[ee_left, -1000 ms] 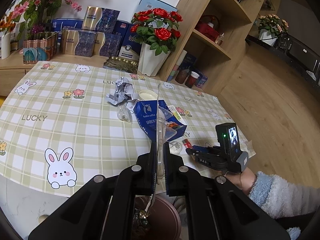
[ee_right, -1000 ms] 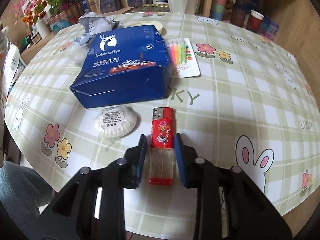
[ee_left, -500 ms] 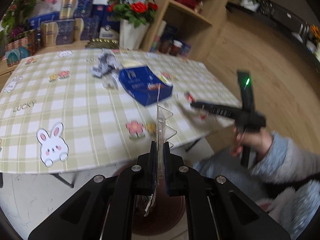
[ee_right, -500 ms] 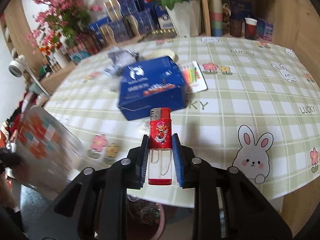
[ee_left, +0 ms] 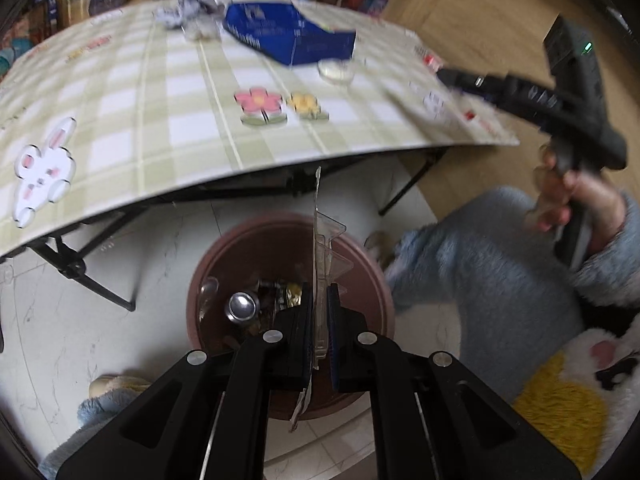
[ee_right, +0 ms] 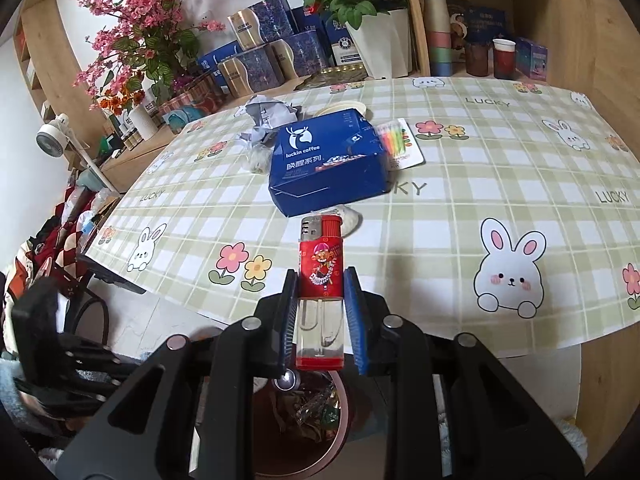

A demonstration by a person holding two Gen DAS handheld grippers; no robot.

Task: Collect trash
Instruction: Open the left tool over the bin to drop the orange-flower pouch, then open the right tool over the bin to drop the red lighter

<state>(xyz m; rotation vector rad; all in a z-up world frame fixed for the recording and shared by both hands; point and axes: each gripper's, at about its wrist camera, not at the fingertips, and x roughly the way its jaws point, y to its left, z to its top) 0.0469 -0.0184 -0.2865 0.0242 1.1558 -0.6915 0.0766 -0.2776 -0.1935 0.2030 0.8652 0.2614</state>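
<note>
My left gripper (ee_left: 319, 300) is shut on a clear plastic blister pack (ee_left: 326, 240) and hangs right over the brown trash bin (ee_left: 216, 264) on the floor. The bin holds a can (ee_left: 242, 306) and wrappers. My right gripper (ee_right: 322, 292) is shut on a red lighter (ee_right: 321, 268), held off the table's near edge above the same bin (ee_right: 340, 436). On the checked table lie a blue coffee box (ee_right: 326, 160), crumpled paper (ee_right: 268, 116), a small white round packet (ee_left: 336, 70) and a card of coloured candles (ee_right: 398, 142).
The folding table's black legs (ee_left: 76, 268) stand beside the bin. A person's fleecy blue sleeve (ee_left: 500, 264) and slippers (ee_left: 568, 392) are to the right of it. Flower pots (ee_right: 378, 44), boxes and shelves line the wall behind the table.
My left gripper has dropped from table height to just above the bin with the plastic pack. My right gripper lifted the lighter off the table and drew it back past the edge.
</note>
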